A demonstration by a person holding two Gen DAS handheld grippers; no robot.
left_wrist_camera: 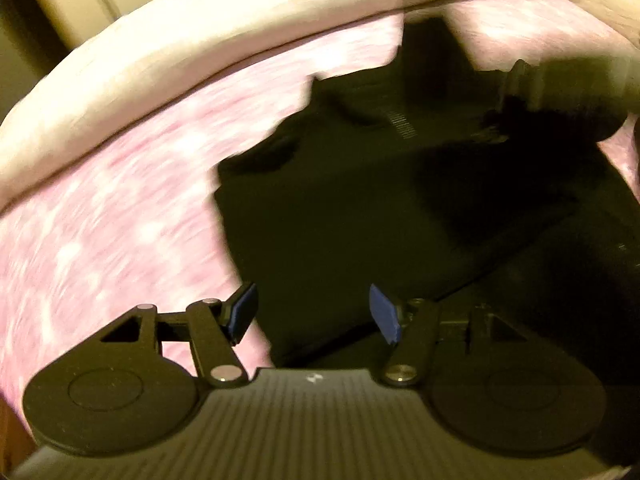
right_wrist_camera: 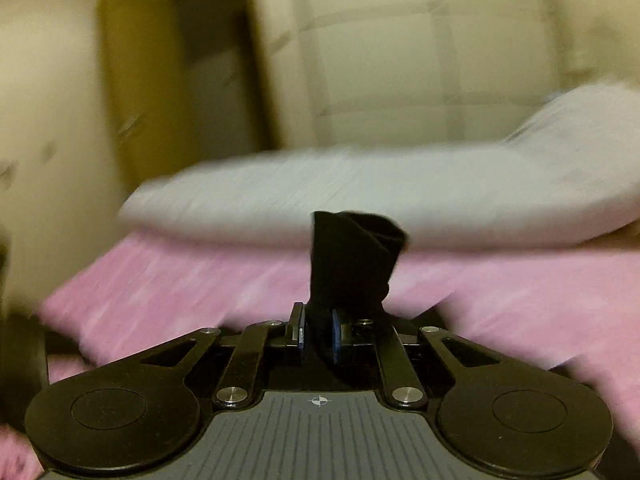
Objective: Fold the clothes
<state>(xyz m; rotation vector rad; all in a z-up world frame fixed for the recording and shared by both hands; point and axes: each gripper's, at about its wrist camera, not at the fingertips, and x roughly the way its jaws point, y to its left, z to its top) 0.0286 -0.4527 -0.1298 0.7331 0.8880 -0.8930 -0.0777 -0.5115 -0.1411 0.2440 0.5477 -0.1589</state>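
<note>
A black garment (left_wrist_camera: 360, 208) lies spread on a pink bed sheet (left_wrist_camera: 120, 208). My left gripper (left_wrist_camera: 314, 312) is open and empty, hovering over the garment's near left edge, blue pads (left_wrist_camera: 244, 310) wide apart. My right gripper (right_wrist_camera: 318, 330) is shut on a bunched piece of the black garment (right_wrist_camera: 352, 256), which sticks up between the blue pads. In the left wrist view the right gripper (left_wrist_camera: 560, 96) shows blurred at the garment's far right, lifting cloth.
A white folded duvet (left_wrist_camera: 200, 52) lies along the far side of the bed, also in the right wrist view (right_wrist_camera: 360, 196). Beyond it stand a cream wardrobe (right_wrist_camera: 400, 60) and a doorway (right_wrist_camera: 200, 80).
</note>
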